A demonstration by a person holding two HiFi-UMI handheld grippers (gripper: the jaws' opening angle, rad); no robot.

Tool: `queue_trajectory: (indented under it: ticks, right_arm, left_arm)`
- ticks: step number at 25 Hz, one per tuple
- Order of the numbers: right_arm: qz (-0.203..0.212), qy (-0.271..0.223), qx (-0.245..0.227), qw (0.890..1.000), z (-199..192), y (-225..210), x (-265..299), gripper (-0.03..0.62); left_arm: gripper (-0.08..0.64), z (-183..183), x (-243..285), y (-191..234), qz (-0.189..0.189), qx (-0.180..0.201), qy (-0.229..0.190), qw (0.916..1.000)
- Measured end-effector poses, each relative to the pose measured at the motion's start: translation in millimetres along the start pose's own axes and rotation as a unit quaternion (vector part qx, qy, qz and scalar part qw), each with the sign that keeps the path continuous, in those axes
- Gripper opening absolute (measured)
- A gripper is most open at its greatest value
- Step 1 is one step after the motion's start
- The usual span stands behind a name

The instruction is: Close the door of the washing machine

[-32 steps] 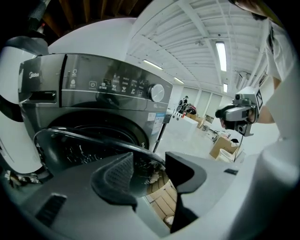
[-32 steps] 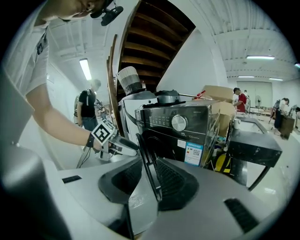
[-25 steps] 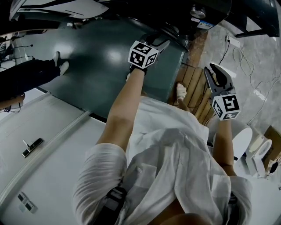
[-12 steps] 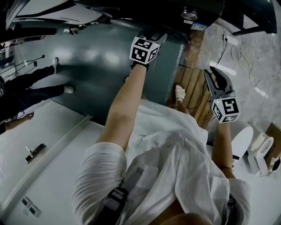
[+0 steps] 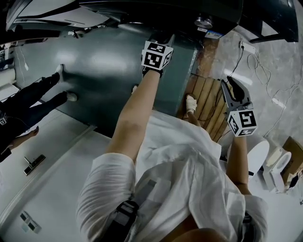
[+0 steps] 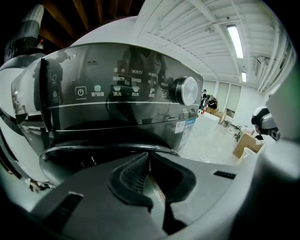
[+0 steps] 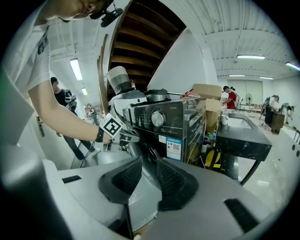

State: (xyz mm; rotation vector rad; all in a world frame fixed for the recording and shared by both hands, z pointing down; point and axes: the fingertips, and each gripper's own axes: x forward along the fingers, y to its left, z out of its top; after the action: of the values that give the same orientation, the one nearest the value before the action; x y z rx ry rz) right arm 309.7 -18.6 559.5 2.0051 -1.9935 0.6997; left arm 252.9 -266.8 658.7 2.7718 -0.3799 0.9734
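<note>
The dark washing machine (image 5: 189, 12) fills the top of the head view. Its glossy control panel (image 6: 126, 93) and silver knob (image 6: 186, 90) stand right in front of my left gripper (image 6: 149, 157). That gripper's jaws have just been closing and now meet with nothing between them. The round front rim (image 6: 93, 149) lies just below the panel; I cannot tell how far the door stands. The right gripper view shows the left gripper (image 7: 125, 137) up against the machine's front (image 7: 164, 126). My right gripper (image 7: 149, 164) hangs back to the right (image 5: 229, 82), narrowly open and empty.
A bystander's legs in dark trousers (image 5: 33, 97) stand on the green floor (image 5: 104, 61) at the left. Wooden slats (image 5: 208, 97) lie right of the machine. A black table (image 7: 243, 133) and cardboard boxes (image 7: 206, 91) sit beyond it. Cables (image 5: 265, 61) trail across the right floor.
My left gripper has moved further toward the machine's front at the top of the head view. The right gripper has shifted slightly. The bystander's legs at the left have moved.
</note>
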Motion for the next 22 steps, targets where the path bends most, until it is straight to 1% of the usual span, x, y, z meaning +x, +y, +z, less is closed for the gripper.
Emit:
queue_trajectory:
  ticks: [3, 8, 11, 18, 22]
  right_arm:
    - [0.002, 0.001, -0.002, 1.000, 2, -1, 4, 0.115]
    - [0.008, 0.005, -0.004, 1.000, 1, -3, 10, 0.115]
    - [0.011, 0.008, -0.006, 1.000, 1, -6, 14, 0.115]
    - [0.016, 0.009, -0.013, 1.000, 6, -7, 21, 0.115]
    - [0.015, 0.003, -0.018, 1.000, 11, -3, 18, 0.115]
  left_arm:
    - [0.015, 0, 0, 2, 0.023, -0.001, 0.000, 0.9997]
    - [0.012, -1, 3, 3, 0.069, -0.016, -0.007, 0.9975]
    - [0.012, -2, 4, 6, 0.087, -0.019, -0.004, 0.9961]
    - [0.011, 3, 11, 6, 0.084, -0.039, 0.008, 0.9957]
    - [0.011, 2, 10, 8, 0.081, -0.044, 0.004, 0.9957]
